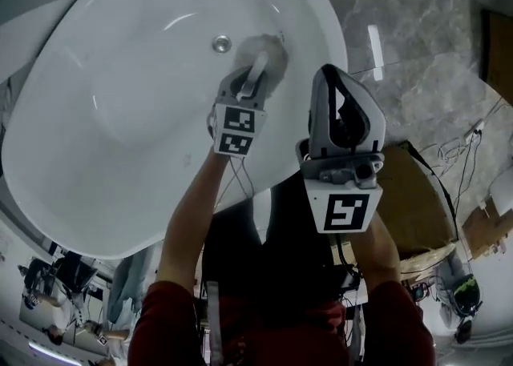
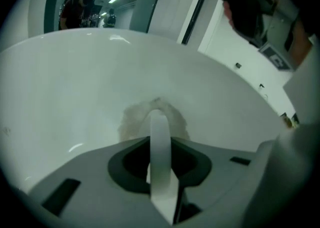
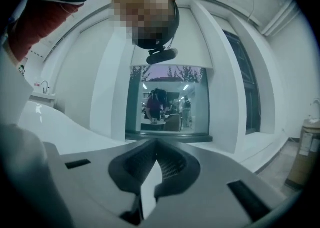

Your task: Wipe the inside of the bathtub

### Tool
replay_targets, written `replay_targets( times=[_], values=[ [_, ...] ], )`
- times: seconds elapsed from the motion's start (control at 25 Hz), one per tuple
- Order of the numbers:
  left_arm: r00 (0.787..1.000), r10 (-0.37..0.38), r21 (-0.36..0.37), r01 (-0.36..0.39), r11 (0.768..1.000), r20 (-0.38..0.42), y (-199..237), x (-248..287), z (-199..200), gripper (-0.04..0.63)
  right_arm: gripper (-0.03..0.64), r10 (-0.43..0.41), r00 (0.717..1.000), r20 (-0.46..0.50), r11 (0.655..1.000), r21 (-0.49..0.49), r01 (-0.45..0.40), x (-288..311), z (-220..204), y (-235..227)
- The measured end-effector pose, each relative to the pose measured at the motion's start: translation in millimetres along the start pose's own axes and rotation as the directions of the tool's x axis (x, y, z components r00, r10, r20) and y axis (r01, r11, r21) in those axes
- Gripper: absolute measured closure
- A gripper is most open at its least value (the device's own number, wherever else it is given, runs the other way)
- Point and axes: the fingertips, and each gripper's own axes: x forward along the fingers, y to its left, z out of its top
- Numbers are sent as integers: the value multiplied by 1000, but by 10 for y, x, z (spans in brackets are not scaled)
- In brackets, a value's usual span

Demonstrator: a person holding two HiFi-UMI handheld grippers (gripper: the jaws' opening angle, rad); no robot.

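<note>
Left gripper (image 1: 260, 62) clamped on a fluffy cloth (image 1: 271, 46), cloth pressed inside the white bathtub (image 1: 120, 116), beside the drain (image 1: 221, 43), right gripper (image 1: 335, 78) clenched empty.

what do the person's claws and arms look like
The left claw and right claw are pale grey moulded shells, dark inside the jaws. Each bears a white cube with black square markers. Thin cables hang from the left one. The sleeves are dark red.

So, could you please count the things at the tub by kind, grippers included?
Tub: 1
Drain: 1
Cloth: 1
Grippers: 2, the left gripper and the right gripper
Total: 5
</note>
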Motion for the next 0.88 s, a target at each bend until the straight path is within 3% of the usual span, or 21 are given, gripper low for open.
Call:
replay_targets(
  times=[0.2, 0.4, 0.56, 0.88],
  values=[
    [990, -106, 29, 104, 994, 91, -488, -553, 532, 506, 604, -86, 995, 42, 996, -2, 87, -5, 366, -193],
    [970, -208, 56, 202, 978, 129, -839, -824, 823, 505, 604, -109, 989, 97, 993, -29, 112, -58, 616, -279],
    [971, -220, 19, 219, 975, 89, -875, -608, 775, 506, 606, -119, 986, 117, 992, -23, 123, -39, 577, -347],
    [977, -195, -53, 200, 978, 83, -695, -301, 608, 506, 605, -83, 989, 122, 996, -23, 86, 146, 353, -303]
  ],
)
